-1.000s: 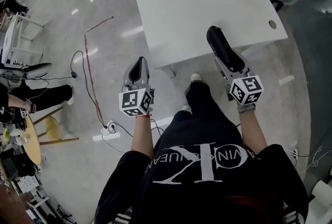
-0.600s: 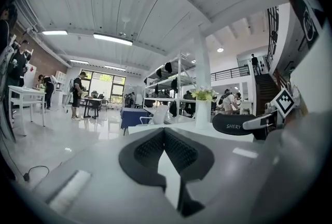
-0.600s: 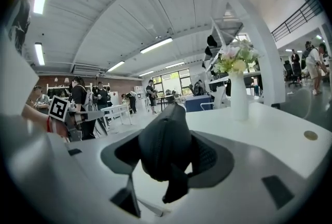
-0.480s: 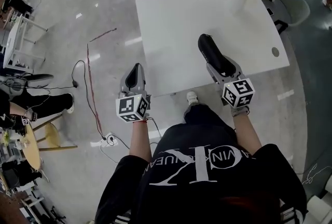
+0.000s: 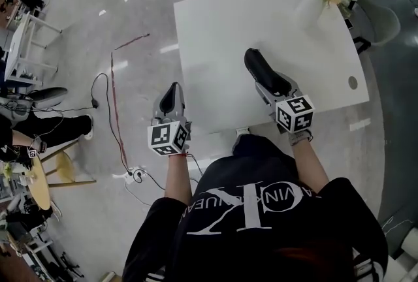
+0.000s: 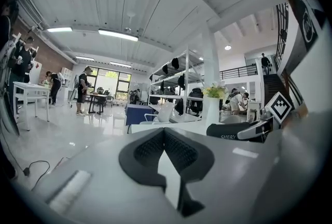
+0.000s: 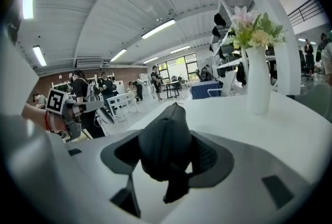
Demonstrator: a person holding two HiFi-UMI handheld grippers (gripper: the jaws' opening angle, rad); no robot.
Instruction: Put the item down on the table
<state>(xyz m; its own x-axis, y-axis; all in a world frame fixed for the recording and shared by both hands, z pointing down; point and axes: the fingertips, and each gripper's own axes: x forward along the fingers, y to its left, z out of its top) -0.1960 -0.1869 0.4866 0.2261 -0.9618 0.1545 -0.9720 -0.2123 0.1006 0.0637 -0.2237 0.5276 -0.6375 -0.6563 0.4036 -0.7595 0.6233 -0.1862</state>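
Your right gripper (image 7: pixel 174 158) is clamped on the black item (image 7: pixel 163 135). It fills the gap between the jaws and sticks out past the tips (can't say what it actually is, some dark soft-looking thing). In the head view it's hanging over the near part of the white table (image 5: pixel 215 32), and I can't tell if it's touching the top. Ahead and off to the right of that gripper there's a white vase (image 7: pixel 258 85) of flowers (image 7: pixel 254 31) on the far corner.

Your left gripper (image 6: pixel 165 132) has its jaws pressed together with nothing in them. It sits off the table's left edge, over the floor, well apart from the item. Further left, a cable (image 5: pixel 111 98) trails across the floor.
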